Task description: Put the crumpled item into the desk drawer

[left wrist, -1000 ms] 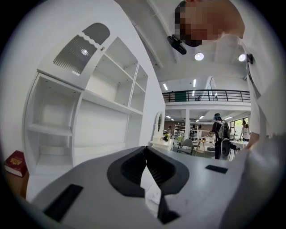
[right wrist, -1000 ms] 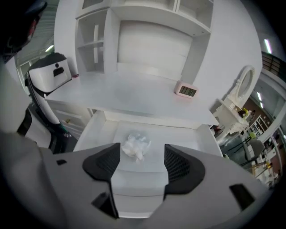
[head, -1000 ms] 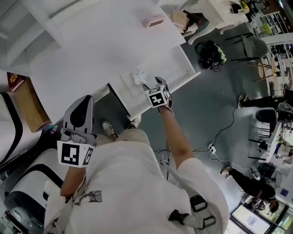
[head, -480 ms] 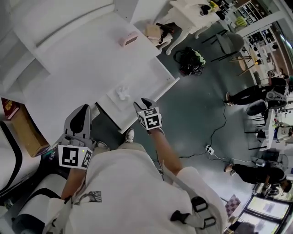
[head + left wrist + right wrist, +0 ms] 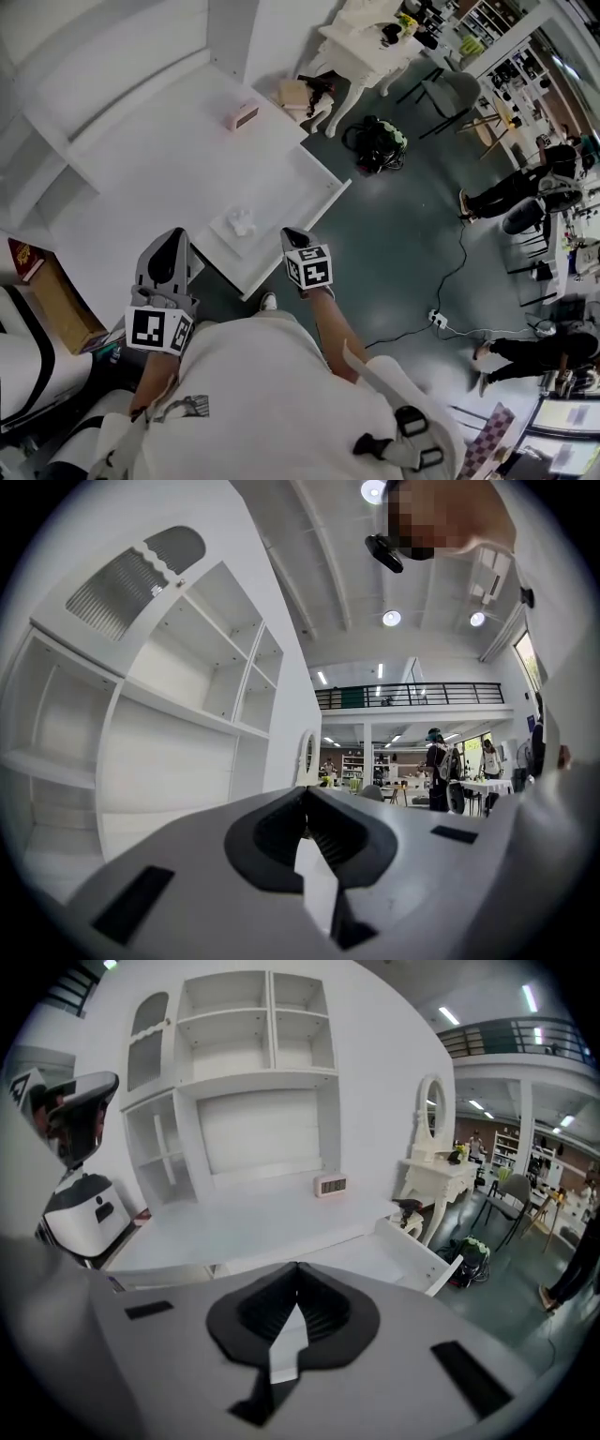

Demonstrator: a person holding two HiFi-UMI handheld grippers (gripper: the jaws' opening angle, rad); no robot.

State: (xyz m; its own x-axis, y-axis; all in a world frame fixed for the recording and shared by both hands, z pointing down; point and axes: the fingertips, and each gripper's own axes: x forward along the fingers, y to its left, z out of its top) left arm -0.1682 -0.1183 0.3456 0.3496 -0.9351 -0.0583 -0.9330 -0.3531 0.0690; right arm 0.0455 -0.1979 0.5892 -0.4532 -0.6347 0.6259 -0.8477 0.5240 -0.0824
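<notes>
At the far left of the head view, at 9 o'clock, a brown box lies beside the white worktop. Just right of it the left tongs point towards 12 o'clock over the worktop's near edge. In the left gripper view their jaws are pressed together at the tips with nothing between them, facing white shelves. The crumpled item, a small white wad, lies at about 3 o'clock from those tips, apart from them. It rests inside the open drawer, near the drawer's left end, where it meets the worktop. The right tongs hang at about 3 o'clock from the wad, so the wad sits between the two pairs of tips, at roughly 9 o'clock from the right pair, near but not touching. The right jaws have just been closing and now meet, empty; the right gripper view looks past them onto the worktop and the pulled-out drawer. A pink clock stands on the worktop at 12 o'clock from the wad. Farther right, at about 1 o'clock, a dark bag lies on the grey floor.
</notes>
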